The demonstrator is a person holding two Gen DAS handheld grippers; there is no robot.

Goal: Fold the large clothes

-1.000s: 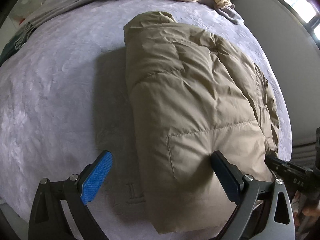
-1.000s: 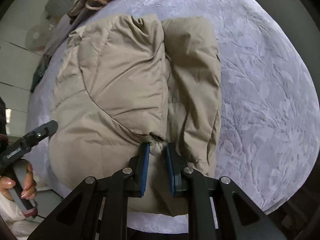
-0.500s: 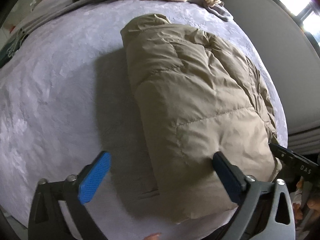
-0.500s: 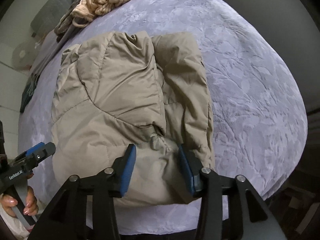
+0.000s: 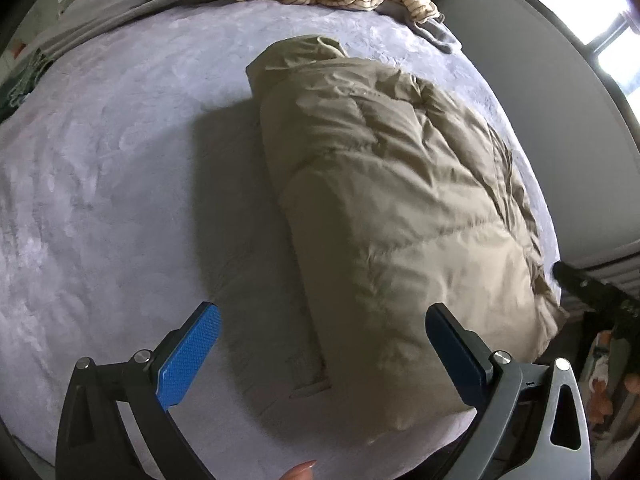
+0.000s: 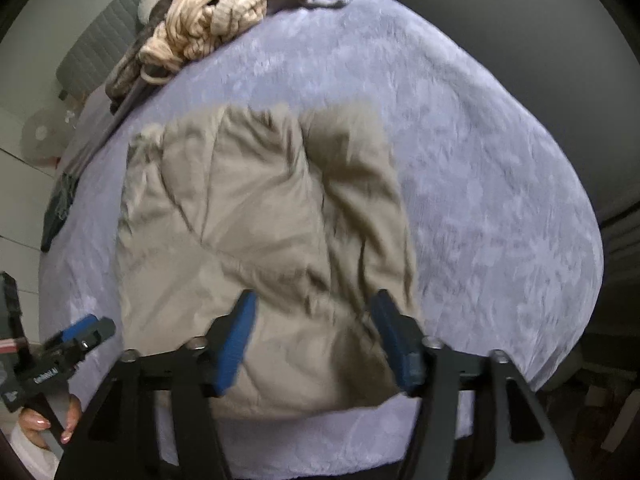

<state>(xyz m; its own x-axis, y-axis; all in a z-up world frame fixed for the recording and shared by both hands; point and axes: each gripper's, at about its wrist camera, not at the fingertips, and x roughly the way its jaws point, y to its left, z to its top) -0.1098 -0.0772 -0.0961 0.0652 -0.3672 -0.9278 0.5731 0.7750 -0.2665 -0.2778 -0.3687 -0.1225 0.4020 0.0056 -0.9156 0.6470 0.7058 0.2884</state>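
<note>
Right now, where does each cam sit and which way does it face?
Left wrist: on the left hand-held gripper, open, facing the folded jacket's left edge across the bed.
Right wrist: on the right hand-held gripper, open above the jacket's near end; the left one shows at lower left.
Shared: jacket, bed, striped clothes pile.

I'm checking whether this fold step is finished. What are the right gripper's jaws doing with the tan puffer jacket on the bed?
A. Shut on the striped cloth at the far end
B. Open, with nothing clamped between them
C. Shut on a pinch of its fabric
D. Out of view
B: in the right wrist view the right gripper has its jaws spread wide above the folded tan puffer jacket, with no fabric pinched between them.
</note>
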